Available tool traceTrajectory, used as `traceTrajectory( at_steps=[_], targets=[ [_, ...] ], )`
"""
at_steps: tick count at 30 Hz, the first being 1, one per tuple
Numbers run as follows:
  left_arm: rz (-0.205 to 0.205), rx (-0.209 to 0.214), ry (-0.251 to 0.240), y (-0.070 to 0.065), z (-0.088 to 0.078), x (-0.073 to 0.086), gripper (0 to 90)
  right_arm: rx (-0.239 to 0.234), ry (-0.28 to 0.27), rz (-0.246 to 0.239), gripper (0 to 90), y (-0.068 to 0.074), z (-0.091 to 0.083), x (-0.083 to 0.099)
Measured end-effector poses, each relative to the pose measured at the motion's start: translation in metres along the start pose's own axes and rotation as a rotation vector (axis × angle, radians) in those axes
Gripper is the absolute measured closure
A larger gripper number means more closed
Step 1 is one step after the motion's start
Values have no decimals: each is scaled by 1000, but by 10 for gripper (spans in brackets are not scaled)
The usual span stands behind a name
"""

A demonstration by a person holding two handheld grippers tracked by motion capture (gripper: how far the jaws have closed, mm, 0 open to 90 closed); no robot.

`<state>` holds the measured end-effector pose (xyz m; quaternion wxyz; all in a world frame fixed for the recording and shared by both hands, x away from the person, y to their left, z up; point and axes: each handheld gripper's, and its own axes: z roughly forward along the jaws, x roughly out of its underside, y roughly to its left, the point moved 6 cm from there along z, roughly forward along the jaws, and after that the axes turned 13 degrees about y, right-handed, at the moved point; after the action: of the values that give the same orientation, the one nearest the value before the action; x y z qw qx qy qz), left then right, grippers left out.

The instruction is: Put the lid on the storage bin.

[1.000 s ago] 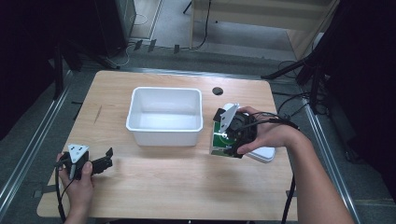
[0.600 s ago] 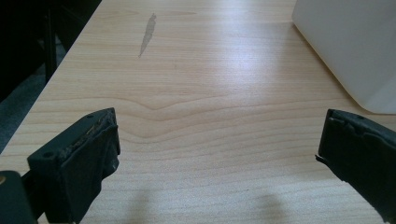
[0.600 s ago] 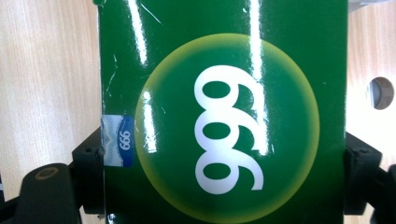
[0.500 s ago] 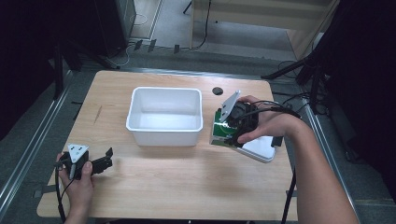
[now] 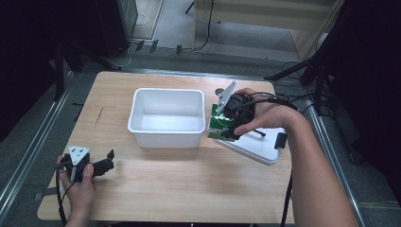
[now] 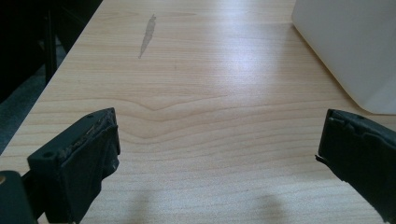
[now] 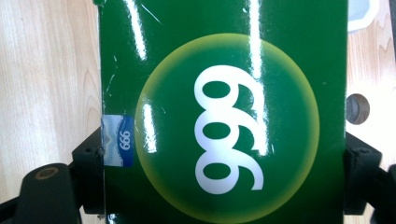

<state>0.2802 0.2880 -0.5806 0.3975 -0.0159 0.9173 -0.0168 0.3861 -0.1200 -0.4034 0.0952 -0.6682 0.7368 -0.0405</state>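
Green shiny box (image 7: pixel 224 112) with white 999 in a yellow circle, pinched by right tool (image 5: pixel 231 120), number readable in right gripper view, left tool (image 5: pixel 101 165) spread wide on table (image 5: pixel 189 189).

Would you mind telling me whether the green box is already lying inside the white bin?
No, the green box is clamped in the right tool just outside the right wall of the white bin, above the table.

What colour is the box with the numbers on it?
Shiny green box, with white numbers in a yellow-edged circle. The right gripper view shows it best.
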Motion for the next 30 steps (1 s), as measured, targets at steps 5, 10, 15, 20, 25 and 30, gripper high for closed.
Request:
traceTrajectory(
  at_steps=[5,10,15,20,25,30],
  targets=[
    [0,1,0,0,0,0,0,-8,0,-2,159,-6,-1,-7],
    [-3,3,-2,0,0,0,0,-19,2,-8,159,-15,-3,-17],
    [-4,4,-4,0,0,0,0,-21,10,-22,159,-22,-4,-27],
    [-8,7,-5,0,0,0,0,-24,3,-33,159,-28,-8,-40],
    [-11,10,-9,1,0,0,0,-14,3,-52,159,-32,-10,-54],
    [-12,11,-9,1,-1,0,0,-22,-3,-64,159,-35,-10,-64]
  ],
)
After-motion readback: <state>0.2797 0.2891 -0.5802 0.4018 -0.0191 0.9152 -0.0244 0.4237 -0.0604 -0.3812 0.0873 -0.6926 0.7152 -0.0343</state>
